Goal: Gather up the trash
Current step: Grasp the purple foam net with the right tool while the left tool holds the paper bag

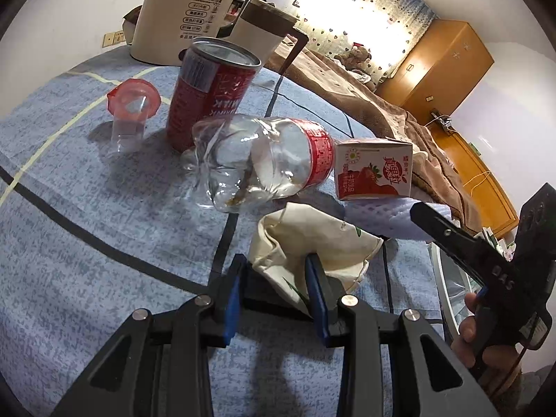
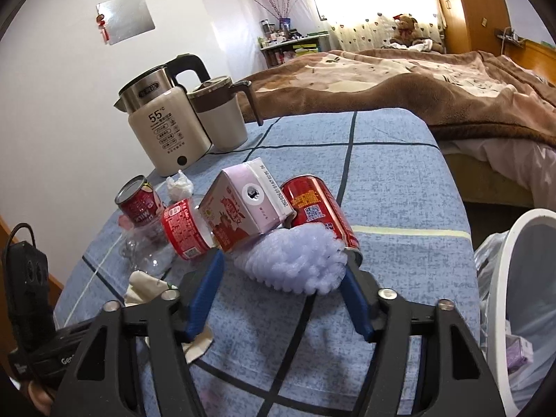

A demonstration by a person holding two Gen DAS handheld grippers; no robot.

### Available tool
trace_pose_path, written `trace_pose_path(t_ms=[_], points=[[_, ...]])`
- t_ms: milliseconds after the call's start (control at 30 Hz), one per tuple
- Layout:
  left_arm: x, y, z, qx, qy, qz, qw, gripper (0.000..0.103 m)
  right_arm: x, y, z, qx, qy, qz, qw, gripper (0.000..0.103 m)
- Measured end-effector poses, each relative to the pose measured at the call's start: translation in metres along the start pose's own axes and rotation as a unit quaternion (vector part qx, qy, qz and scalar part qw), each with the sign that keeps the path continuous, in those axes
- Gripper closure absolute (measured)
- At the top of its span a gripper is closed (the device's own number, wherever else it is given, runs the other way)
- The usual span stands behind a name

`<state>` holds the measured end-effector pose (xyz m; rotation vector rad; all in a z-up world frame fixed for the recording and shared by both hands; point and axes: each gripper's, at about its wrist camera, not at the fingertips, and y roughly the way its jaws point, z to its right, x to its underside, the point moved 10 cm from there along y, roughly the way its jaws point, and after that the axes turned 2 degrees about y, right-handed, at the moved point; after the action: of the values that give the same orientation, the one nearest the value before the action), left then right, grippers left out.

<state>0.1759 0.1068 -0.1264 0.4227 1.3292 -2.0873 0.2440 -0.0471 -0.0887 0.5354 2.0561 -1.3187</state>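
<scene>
Trash lies on a blue checked tablecloth [image 1: 87, 215]. My left gripper [image 1: 276, 264] is open, its blue pads on either side of a crumpled cream paper wrapper [image 1: 312, 232]. Behind it lie a crushed clear plastic bottle [image 1: 257, 160], a red milk can [image 1: 208, 93] and a strawberry milk carton [image 1: 375, 170]. My right gripper [image 2: 283, 260] is open around a lilac foam net [image 2: 295, 260], with the carton [image 2: 243, 212] and a lying red can [image 2: 319, 212] just beyond. A white tissue ball [image 2: 179, 186] sits further back.
A cream kettle [image 2: 163, 128] and a brown-lidded jug [image 2: 222, 118] stand at the table's far side. A small clear cup with a pink lid [image 1: 130, 114] stands left. A white bin with a plastic liner [image 2: 521, 295] is right of the table. A bed lies beyond.
</scene>
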Motion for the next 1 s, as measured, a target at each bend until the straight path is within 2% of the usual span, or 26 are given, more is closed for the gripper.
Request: trace_pose_path(t_ms=[100, 300, 1000], points=[[-0.001, 0.000, 0.000, 0.003, -0.002, 0.001, 1.0000, 0.067, 0.001, -0.002, 0.004, 0.000, 0.009, 0.003, 1.000, 0.069], [-0.002, -0.001, 0.004, 0.007, 0.004, 0.003, 1.0000, 0.067, 0.006, -0.007, 0.003, -0.009, 0.010, 0.004, 1.000, 0.076], [0.005, -0.013, 0.039, 0.023, 0.040, 0.007, 0.9989, 0.067, 0.026, -0.055, 0.016, -0.024, 0.040, 0.030, 0.998, 0.077]])
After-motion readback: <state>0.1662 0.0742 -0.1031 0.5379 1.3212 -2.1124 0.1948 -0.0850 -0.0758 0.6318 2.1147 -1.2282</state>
